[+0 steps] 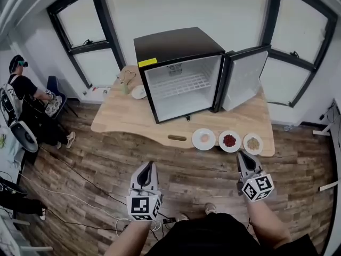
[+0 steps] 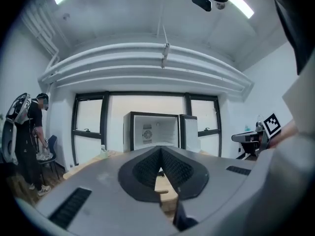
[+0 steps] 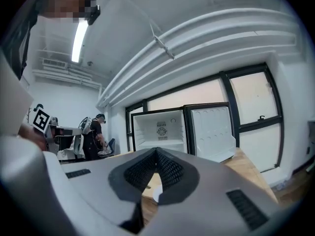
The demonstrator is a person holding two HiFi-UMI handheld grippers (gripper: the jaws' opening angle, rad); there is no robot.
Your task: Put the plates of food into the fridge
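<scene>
- Head view, nearest: the left forearm [image 1: 129, 239] and the right forearm [image 1: 268, 224] reach forward from the body. Each carries its gripper level over the plank floor [image 1: 96, 159], short of the table [image 1: 120, 119].
- The left gripper [image 1: 147, 167] is well apart from the table edge. The right gripper [image 1: 243, 156] is farther forward, its tips near that edge.
- The marker cube [image 1: 143, 205] on the left gripper and the cube [image 1: 258, 188] on the right gripper show black-and-white square patterns, not readable words.
- Left gripper view: the dark ribbed pads [image 2: 145, 168] meet at their tips, with nothing clamped between them.
- Right gripper view: the pads [image 3: 140, 173] are likewise together at the tips and grip nothing.
- The plates stand in a row along the near right edge of the table: one with pale pinkish food [image 1: 203, 138], one with red food [image 1: 229, 141] and one with brownish food [image 1: 253, 143].
- A small dark oblong thing [image 1: 177, 138] lies just left of the row.
- Farther back on the table is the black fridge [image 1: 176, 44], with its door [image 1: 244, 79] swung open to the right and a wire shelf [image 1: 184, 84] inside.
- A yellow label [image 1: 147, 62] sits on the fridge's top front edge, and a sticker [image 1: 174, 68] on its back wall. The print on both is too small to read.
- Left of the fridge are a small white dish [image 1: 139, 92] and a pale cup [image 1: 124, 87].
- At the far left is a person [image 1: 24, 92] in dark clothes.
</scene>
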